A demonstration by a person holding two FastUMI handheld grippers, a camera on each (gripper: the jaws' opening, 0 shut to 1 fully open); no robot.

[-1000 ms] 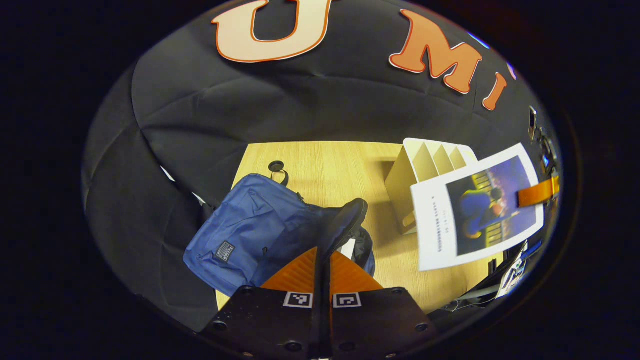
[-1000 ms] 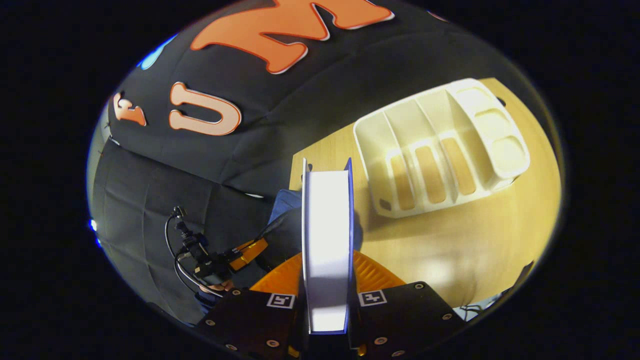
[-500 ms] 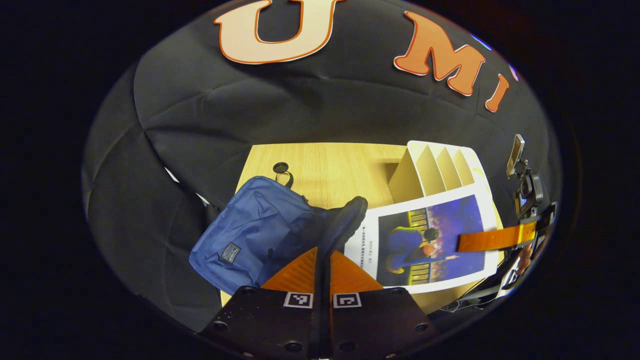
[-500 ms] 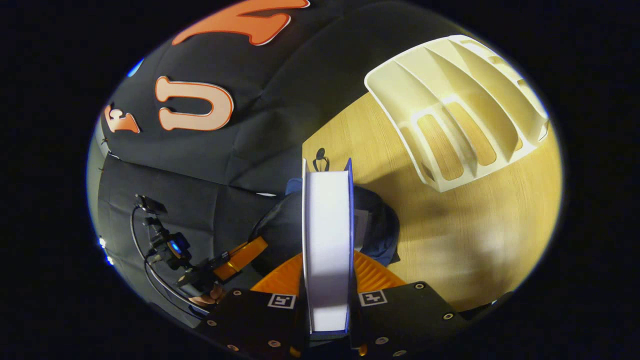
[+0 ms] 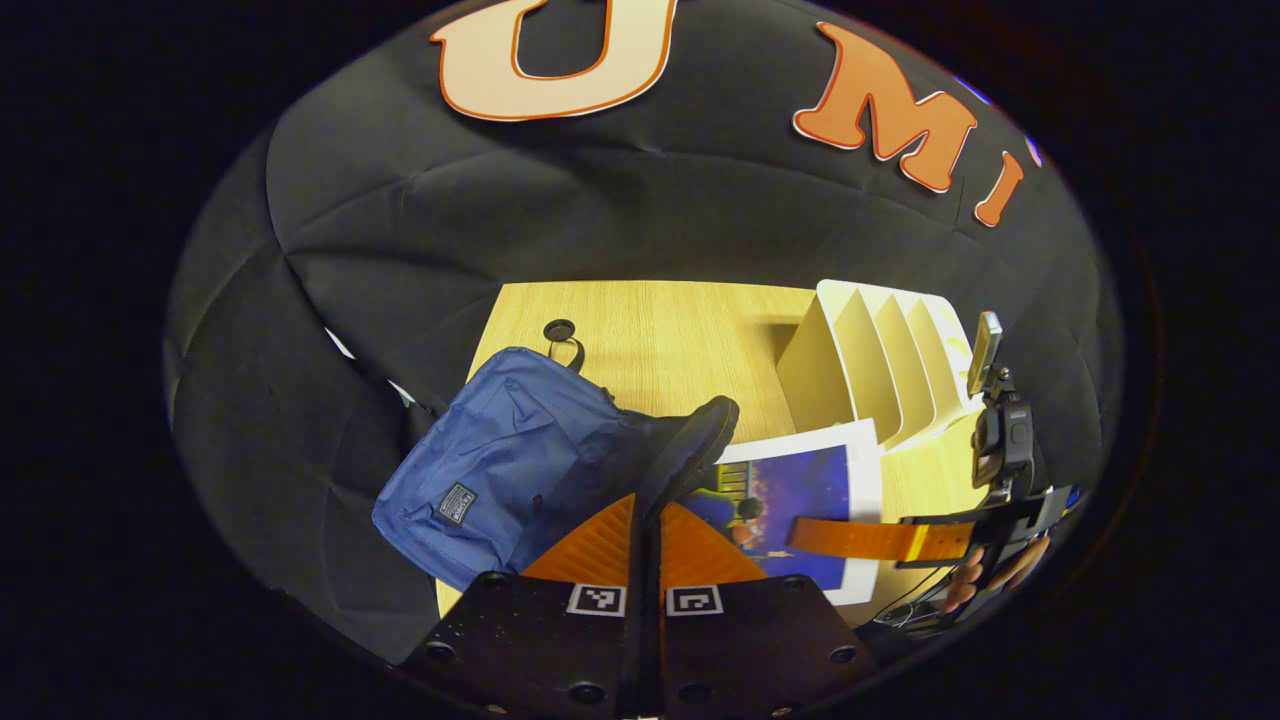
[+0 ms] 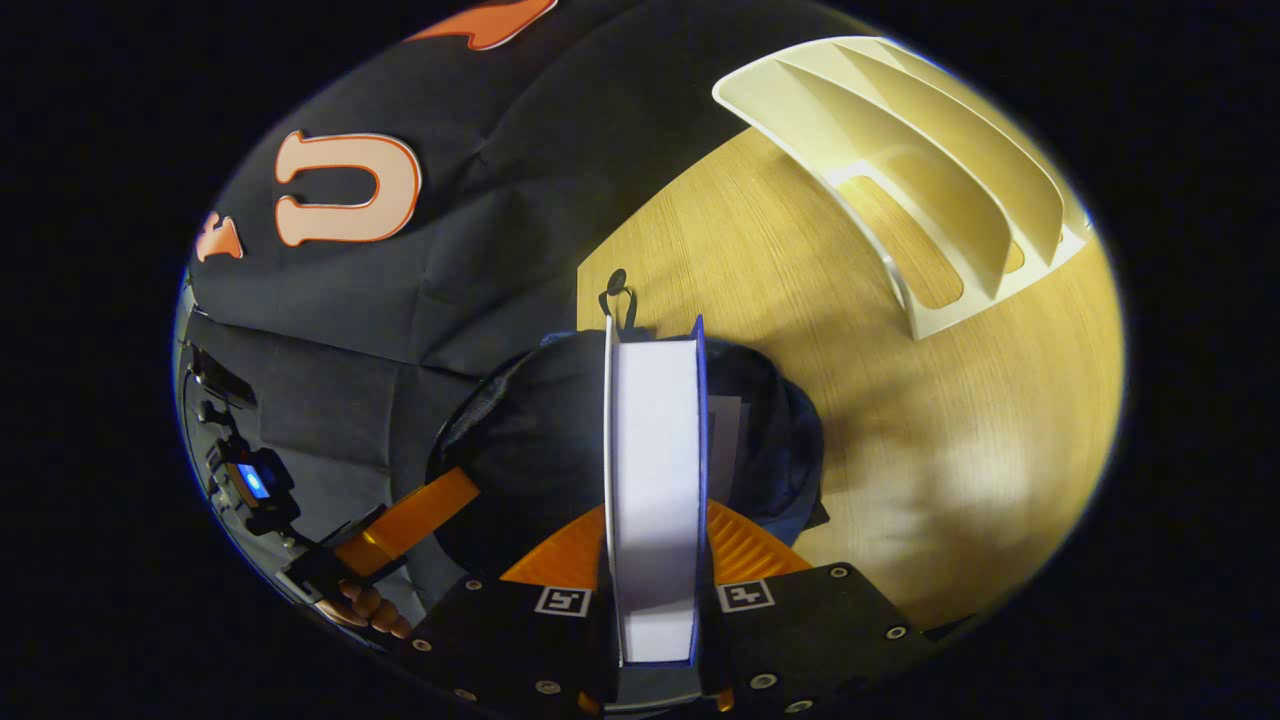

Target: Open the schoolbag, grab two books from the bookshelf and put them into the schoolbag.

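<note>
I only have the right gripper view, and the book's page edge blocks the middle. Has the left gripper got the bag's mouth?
Observer: Yes. In the left gripper view the left gripper is shut on the black rim of the schoolbag and holds it raised.
Operator: How far in is the book?
Observer: Barely. The near corner of the book passes behind that rim, and most of the picture cover is outside, right of it.
Operator: Which way does the bag lie?
Observer: Its blue front faces up, with a small patch near the lower edge.
</note>
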